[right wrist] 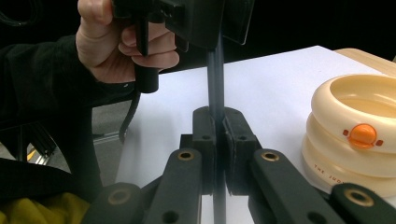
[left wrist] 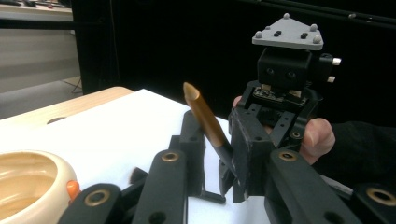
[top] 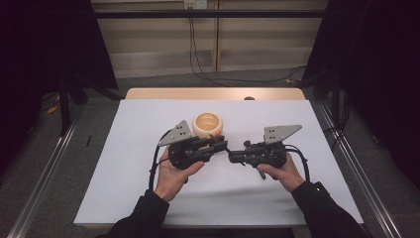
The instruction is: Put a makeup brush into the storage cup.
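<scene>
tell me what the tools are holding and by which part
Both tools grip one thin brown pen: the right tool is shut on its dark lower shaft, and the left tool clamps it near the dark end, tapered tip free.

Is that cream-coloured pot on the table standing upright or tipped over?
Upright. The cream pot sits flat on the white table cover with its round open mouth facing up; whether anything is inside cannot be told.

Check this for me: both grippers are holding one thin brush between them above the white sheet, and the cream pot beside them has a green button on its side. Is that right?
The button is wrong: it is orange, not green, as the right gripper view shows. The rest stands: the left gripper and right gripper meet on one thin brush above the white sheet, with the cream pot beside them.
</scene>
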`<state>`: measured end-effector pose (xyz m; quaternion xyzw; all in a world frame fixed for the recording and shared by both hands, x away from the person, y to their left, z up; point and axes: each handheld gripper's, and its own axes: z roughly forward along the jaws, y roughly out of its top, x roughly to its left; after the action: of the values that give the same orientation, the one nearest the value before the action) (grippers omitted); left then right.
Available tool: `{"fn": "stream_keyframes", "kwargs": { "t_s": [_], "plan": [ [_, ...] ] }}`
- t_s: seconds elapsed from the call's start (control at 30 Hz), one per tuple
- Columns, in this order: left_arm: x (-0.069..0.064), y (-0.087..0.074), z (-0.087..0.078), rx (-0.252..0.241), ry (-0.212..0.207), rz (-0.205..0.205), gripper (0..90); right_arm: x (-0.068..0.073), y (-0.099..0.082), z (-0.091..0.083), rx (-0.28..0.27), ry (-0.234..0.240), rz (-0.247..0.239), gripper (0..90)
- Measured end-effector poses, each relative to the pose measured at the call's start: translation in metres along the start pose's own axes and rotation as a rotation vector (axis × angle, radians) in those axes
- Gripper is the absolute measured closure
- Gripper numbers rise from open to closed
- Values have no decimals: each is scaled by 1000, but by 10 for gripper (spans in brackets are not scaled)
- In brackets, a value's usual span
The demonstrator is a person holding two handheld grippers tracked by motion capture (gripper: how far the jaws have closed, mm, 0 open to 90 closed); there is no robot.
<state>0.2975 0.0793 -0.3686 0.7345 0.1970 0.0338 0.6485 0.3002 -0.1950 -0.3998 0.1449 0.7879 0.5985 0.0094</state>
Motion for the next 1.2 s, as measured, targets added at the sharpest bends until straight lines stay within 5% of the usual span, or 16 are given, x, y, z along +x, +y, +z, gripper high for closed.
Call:
{"fn": "stream_keyframes", "kwargs": {
  "t_s": [0.23, 0.6, 0.93, 1.2],
  "plan": [
    [-1, 1, -1, 4, -52, -8, 822, -1, -1, 3, 5, -2, -13, 827],
    [-6, 3, 1, 25, -27, 21, 839, -2, -3, 3, -2, -14, -21, 791],
    [-4, 2, 0, 29, -17, 17, 840, 0, -4, 7, 19, -12, -30, 533],
    [-3, 2, 0, 28, -5, 20, 840, 1, -3, 8, 11, -59, -30, 309]
  ]
}}
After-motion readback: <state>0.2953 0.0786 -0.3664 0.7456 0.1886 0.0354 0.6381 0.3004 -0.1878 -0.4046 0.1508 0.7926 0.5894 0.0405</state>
